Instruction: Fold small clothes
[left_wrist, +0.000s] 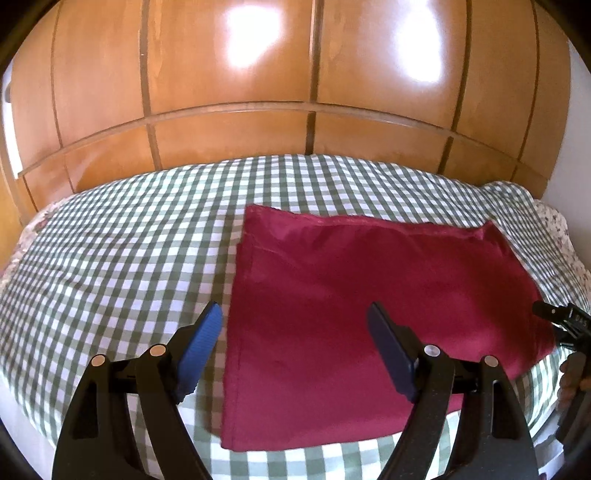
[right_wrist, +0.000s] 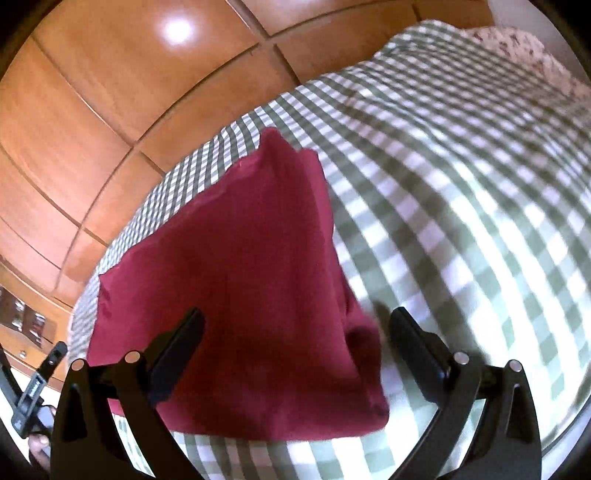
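Observation:
A dark red cloth (left_wrist: 369, 288) lies folded flat as a rectangle on the green-and-white checked bedspread (left_wrist: 110, 258). My left gripper (left_wrist: 294, 308) hovers open over the cloth's near left part; its blue-padded fingers (left_wrist: 205, 343) hold nothing. In the right wrist view the same red cloth (right_wrist: 240, 277) lies beneath my right gripper (right_wrist: 297, 314), which stands wide open above the cloth's near right corner, where the fabric bunches a little. Nothing is gripped between its black fingers (right_wrist: 417, 350). Each gripper shows at the edge of the other's view: the right gripper (left_wrist: 557, 325) and the left gripper (right_wrist: 37, 384).
A glossy wooden wardrobe (left_wrist: 258, 92) rises right behind the bed. A floral cover (right_wrist: 517, 44) shows at the bed's far right end. Bare checked bedspread (right_wrist: 461, 184) spreads to the cloth's left and right. A person's hand (left_wrist: 570, 380) holds the right gripper's handle.

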